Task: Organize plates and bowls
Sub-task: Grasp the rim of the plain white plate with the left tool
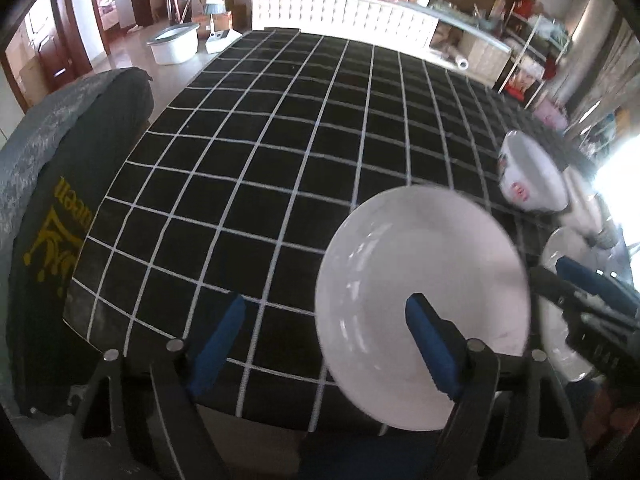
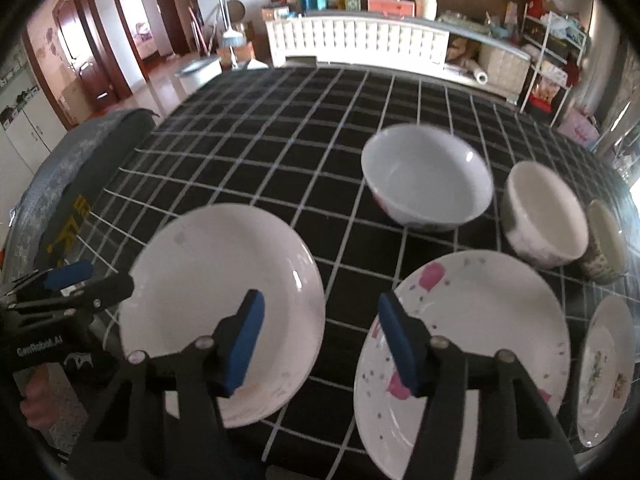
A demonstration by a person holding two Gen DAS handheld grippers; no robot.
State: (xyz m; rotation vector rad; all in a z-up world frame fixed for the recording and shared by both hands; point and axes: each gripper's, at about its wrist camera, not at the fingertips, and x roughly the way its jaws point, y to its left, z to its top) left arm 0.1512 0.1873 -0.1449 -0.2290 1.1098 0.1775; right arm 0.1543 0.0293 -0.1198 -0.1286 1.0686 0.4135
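Note:
A plain white plate (image 2: 224,304) lies on the black checked tablecloth (image 2: 280,152) near the front edge; it also shows in the left wrist view (image 1: 424,280). My left gripper (image 1: 324,340) is open and empty, its right finger over the plate's near rim. My right gripper (image 2: 320,340) is open and empty, between the white plate and a pink-speckled plate (image 2: 480,340). A white bowl (image 2: 428,178), a second bowl (image 2: 544,216) and a patterned cup (image 2: 604,240) stand behind. A small decorated plate (image 2: 608,364) lies at far right.
A grey chair back (image 1: 68,184) with yellow print stands at the table's left edge. The tablecloth (image 1: 280,152) stretches away towards a white cabinet (image 2: 360,40) and shelves. The left gripper shows at the left of the right wrist view (image 2: 68,284).

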